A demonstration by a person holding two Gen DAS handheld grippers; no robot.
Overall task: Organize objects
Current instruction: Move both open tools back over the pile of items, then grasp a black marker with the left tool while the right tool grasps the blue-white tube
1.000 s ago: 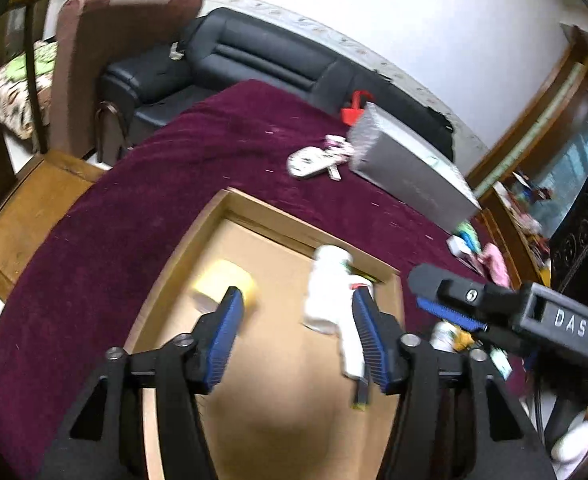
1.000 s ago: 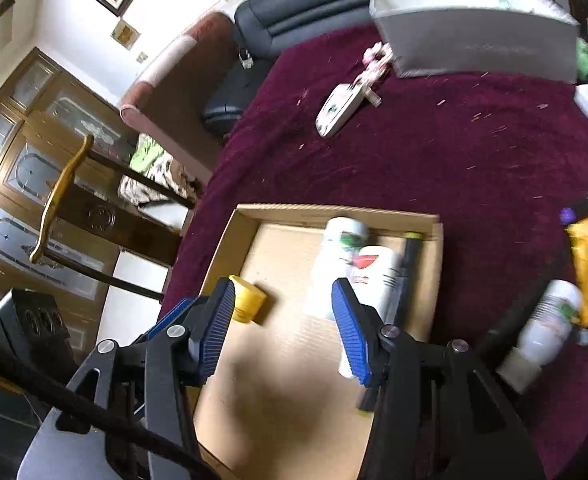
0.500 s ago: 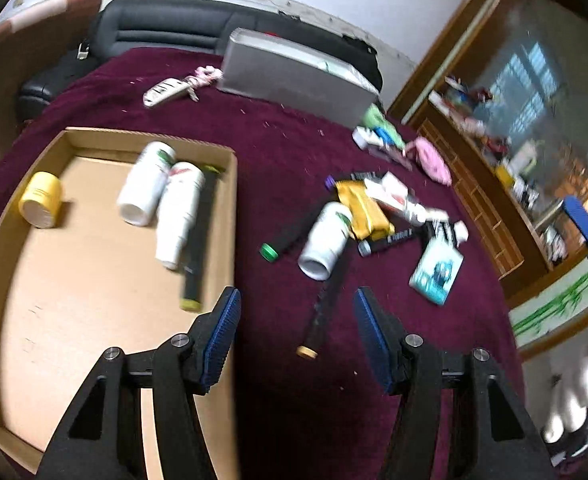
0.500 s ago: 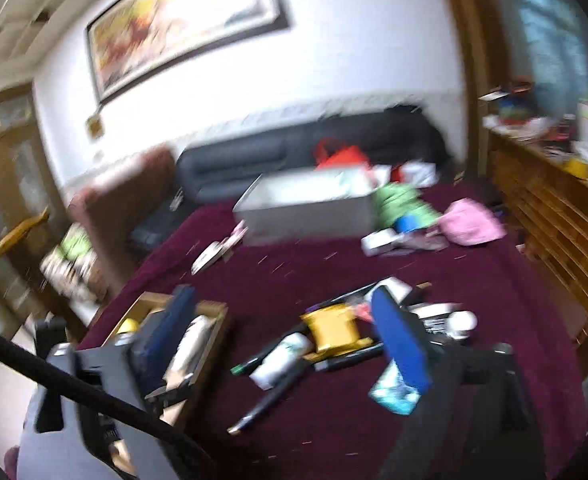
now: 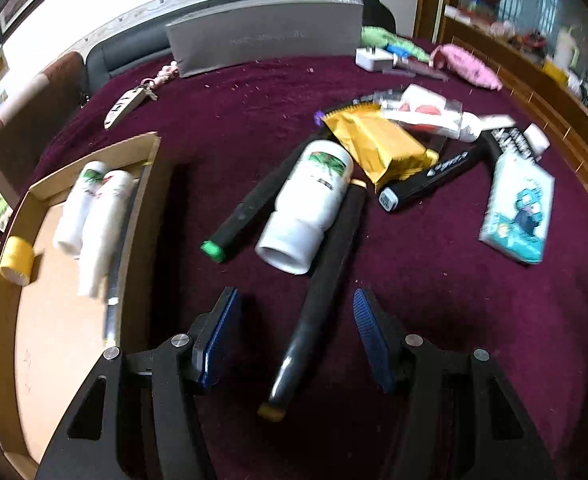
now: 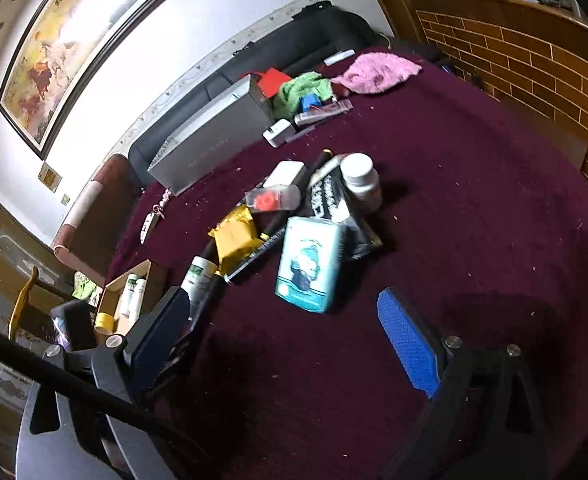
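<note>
Black pen (image 5: 318,300) lies between open left gripper (image 5: 294,332) fingers

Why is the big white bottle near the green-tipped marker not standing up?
The white bottle is tipped over, lying on its side on the purple tablecloth. Why, the pictures cannot tell.

The cardboard tray (image 5: 150,184) is cut off by the left edge, and the bottles (image 5: 94,216) in it are smeared by blur. The yellow packet (image 5: 378,144) hides one end of a black marker (image 5: 426,180). Print on the teal pack (image 6: 308,264) is too small to read.
</note>
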